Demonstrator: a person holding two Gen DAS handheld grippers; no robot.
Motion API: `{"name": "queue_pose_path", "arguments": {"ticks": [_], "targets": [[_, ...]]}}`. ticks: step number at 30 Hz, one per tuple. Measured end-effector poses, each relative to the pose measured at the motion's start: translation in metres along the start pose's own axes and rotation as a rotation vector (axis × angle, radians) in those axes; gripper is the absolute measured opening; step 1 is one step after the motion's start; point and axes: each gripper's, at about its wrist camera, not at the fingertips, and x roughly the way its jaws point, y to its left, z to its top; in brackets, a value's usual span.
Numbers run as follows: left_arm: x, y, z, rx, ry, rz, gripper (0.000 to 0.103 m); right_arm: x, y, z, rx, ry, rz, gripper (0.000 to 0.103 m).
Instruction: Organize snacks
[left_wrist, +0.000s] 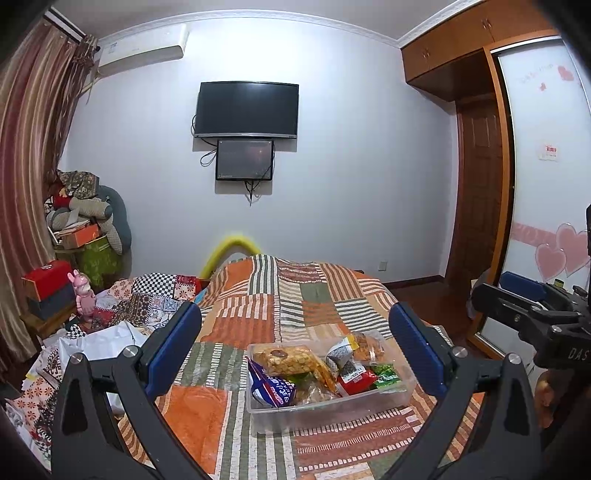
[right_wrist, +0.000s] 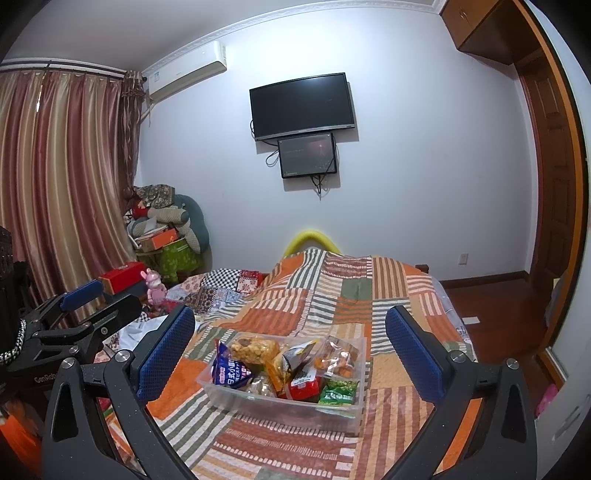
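Room: white wall with a dark television (left_wrist: 246, 110), striped curtain (right_wrist: 62, 177), wooden wardrobe (left_wrist: 476, 48).
Bed: patchwork quilt (left_wrist: 295, 295) bears everything.
Clutter: cushions and boxes (right_wrist: 166, 232) piled in the far corner, well apart.
Container (right_wrist: 295, 406): clear, on the quilt, holding the snack packets (right_wrist: 291, 369); labels unreadable.
Left gripper (left_wrist: 295, 347): spread, empty, flanking the container.
Right gripper (right_wrist: 290, 350): spread, empty.

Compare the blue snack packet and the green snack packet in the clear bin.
The blue snack packet leans at the clear bin's left end; the green snack packet lies low at the right front corner. The blue snack packet shows white lettering and looks larger; the green snack packet is smaller, with a speckled print. Both sit inside the bin, untouched by either gripper.
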Motion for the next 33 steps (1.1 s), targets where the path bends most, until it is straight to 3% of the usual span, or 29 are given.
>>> {"name": "queue_pose_path", "arguments": {"ticks": [33], "targets": [[0.003, 0.0036, -0.0031, -0.019, 0.001, -0.016, 0.103, 0.0018, -0.0006, -0.0022, -0.001, 0.004, -0.011, 0.103]]}}
